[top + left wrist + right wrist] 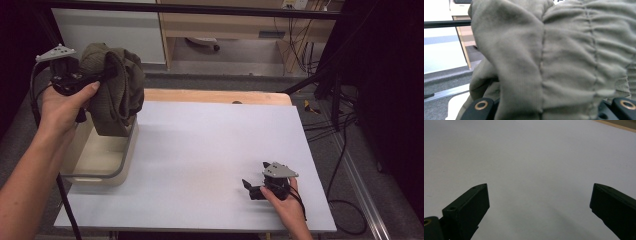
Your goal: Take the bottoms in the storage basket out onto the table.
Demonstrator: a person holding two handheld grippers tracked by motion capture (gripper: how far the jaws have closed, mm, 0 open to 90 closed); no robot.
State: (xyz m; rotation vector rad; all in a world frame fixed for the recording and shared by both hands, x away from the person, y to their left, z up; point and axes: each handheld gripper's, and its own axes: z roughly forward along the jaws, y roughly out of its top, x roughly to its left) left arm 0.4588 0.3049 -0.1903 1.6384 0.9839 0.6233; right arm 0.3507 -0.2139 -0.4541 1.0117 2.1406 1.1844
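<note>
left tongs [102, 75] pinching an olive cloth [117, 90] just above a white tub [107, 155] — right tongs [252, 190] spread wide, low over the bench [210, 145].

In the left gripper view the bunched olive cloth [564, 57] is covering the left gripper's fingers [481, 107], so their tips are hidden. The tub's [127, 150] contents are lying behind the hanging cloth, unreadable.
</note>
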